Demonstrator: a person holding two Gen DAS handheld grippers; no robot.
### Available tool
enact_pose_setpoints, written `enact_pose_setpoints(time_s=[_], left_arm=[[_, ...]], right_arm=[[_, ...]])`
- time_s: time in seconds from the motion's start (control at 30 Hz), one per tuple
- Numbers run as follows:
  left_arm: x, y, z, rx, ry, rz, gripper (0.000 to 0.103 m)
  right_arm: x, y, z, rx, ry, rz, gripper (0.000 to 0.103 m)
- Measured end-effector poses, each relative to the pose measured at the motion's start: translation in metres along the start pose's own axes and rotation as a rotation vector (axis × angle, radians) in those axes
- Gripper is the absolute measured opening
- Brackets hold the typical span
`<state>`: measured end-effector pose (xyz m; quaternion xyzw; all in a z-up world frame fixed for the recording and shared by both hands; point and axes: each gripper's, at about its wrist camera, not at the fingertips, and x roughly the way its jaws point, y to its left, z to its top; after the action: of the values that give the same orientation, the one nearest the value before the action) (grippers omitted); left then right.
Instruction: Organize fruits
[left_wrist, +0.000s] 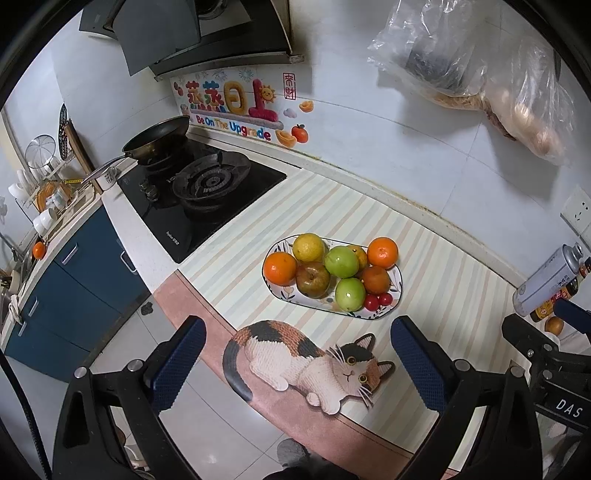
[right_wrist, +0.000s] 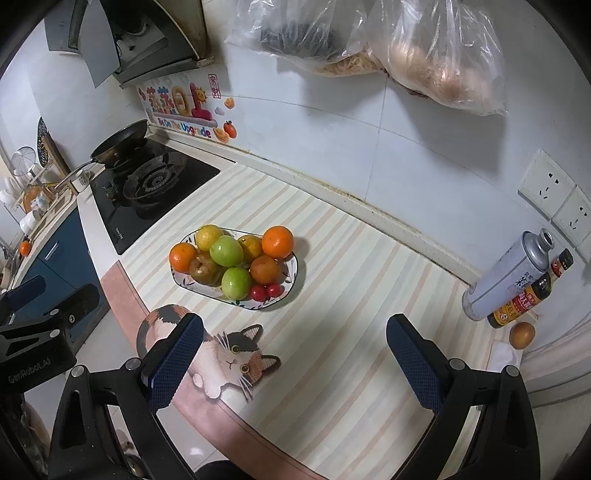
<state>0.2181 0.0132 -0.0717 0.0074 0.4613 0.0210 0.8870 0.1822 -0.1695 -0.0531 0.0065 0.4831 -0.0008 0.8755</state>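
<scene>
An oval patterned plate (left_wrist: 395, 303) (right_wrist: 291, 291) stands on the striped mat, piled with fruit: oranges (left_wrist: 279, 268) (right_wrist: 277, 241), two green apples (left_wrist: 341, 261) (right_wrist: 226, 250), a yellow citrus (left_wrist: 308, 246), a brown pear (left_wrist: 313, 279) (right_wrist: 204, 271) and two small red fruits (left_wrist: 377, 301) (right_wrist: 265, 291). My left gripper (left_wrist: 297, 363) is open and empty, near the mat's front edge, short of the plate. My right gripper (right_wrist: 295, 360) is open and empty, to the right of the plate. A small brown fruit (right_wrist: 522, 334) (left_wrist: 554, 325) lies by the bottles at the right.
A gas stove (left_wrist: 199, 192) with a pan (left_wrist: 157, 138) is left of the mat. A metal can (right_wrist: 509, 275) and a sauce bottle (right_wrist: 528, 295) stand at the right. Plastic bags (right_wrist: 406, 48) hang on the wall. A cat picture (left_wrist: 306, 360) marks the mat's front. A dish rack (left_wrist: 40, 184) is far left.
</scene>
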Motion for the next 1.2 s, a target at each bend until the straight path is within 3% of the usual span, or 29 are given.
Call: enact_pose_setpoints(time_s=[1.2], left_arm=[[-0.0065,-0.0034,-0.0091,0.017,-0.003,-0.009,0.102]], right_arm=[[-0.0028,-0.0011,-0.0077,-0.006,0.005,0.015,0.101]])
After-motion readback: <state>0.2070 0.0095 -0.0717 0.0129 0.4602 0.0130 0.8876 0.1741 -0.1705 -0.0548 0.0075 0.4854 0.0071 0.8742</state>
